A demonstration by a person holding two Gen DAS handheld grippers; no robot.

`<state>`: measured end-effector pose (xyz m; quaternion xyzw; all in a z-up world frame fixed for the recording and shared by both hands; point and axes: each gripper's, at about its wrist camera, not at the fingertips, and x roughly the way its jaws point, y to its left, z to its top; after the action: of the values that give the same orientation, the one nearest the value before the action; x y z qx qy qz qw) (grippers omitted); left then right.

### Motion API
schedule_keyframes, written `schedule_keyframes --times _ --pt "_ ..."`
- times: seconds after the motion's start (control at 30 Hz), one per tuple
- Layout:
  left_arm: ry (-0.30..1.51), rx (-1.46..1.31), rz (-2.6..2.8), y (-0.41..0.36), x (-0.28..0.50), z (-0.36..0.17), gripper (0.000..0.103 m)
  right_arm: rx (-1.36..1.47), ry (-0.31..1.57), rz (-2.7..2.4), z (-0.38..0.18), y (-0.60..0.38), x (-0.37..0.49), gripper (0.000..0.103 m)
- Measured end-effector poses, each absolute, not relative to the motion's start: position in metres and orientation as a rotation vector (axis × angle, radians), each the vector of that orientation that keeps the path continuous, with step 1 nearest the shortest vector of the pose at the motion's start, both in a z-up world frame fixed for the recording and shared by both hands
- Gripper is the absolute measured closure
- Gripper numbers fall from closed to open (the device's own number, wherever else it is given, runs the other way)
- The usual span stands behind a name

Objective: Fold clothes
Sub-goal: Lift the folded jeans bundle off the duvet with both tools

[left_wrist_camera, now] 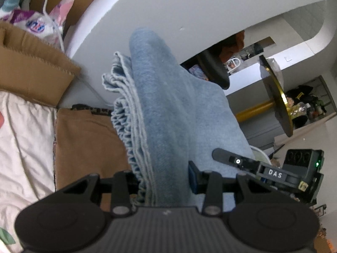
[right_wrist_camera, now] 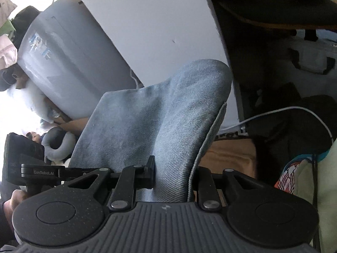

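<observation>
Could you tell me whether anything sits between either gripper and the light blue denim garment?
Nothing visible does. The left gripper is clamped on the bunched, frayed-edged layers of the light blue denim garment, and the right gripper is clamped on another folded part of it. The cloth fills both jaws directly.

1. Grippers: 2, the left gripper (left_wrist_camera: 166, 181) and the right gripper (right_wrist_camera: 174, 177).
2. Denim garment (left_wrist_camera: 168, 109): 1, light blue, folded in several layers.
3. Brown cushion (left_wrist_camera: 31, 61): 1.
4. Round side table (left_wrist_camera: 276, 97) with gold stem: 1.
5. White cable (right_wrist_camera: 290, 113): 1.
6. Grey neck pillow (right_wrist_camera: 56, 147): 1.
</observation>
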<state>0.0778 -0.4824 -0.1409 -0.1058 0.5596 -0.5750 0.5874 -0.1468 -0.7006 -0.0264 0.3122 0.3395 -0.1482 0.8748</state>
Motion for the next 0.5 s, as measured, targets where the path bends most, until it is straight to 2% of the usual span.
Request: schedule_keyframes --times 0.5 --pt "1.355 -0.201 -1.337 -0.507 0.081 -0.244 0.062 0.687 0.762 -0.329 -0.148 -0.735 -0.145 0.082"
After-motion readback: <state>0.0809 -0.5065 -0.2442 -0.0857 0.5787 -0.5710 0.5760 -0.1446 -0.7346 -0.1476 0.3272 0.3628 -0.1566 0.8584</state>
